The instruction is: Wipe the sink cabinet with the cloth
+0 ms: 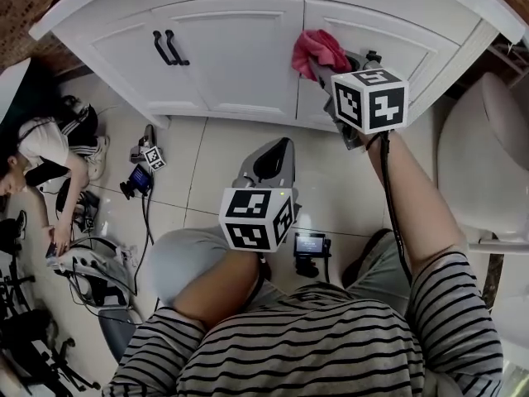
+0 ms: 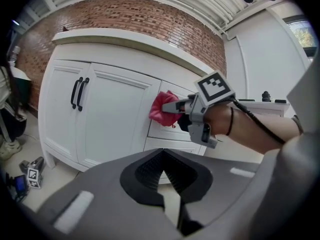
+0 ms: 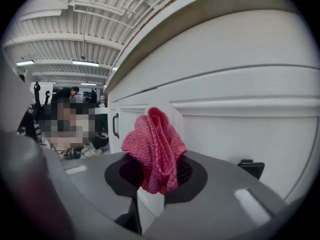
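Cloth [image 3: 152, 149], pink, bunched: clamped in right tool [image 1: 325, 71], pressed to upper front of white sink cabinet [image 1: 240, 56], right of black door handles [image 1: 169, 48]. Left tool [image 2: 169, 186]: jaws drawn together, nothing between; held low before cabinet, well apart from cloth. Tiled floor [image 1: 215, 164] beneath.

Sink cabinet [image 1: 240, 64] front runs flat and free between black handles [image 1: 169, 48], left, and cloth [image 1: 318, 50] — toilet [image 1: 479, 155] crowds the right; gear [image 1: 140, 172] litters the left floor [image 1: 207, 160].
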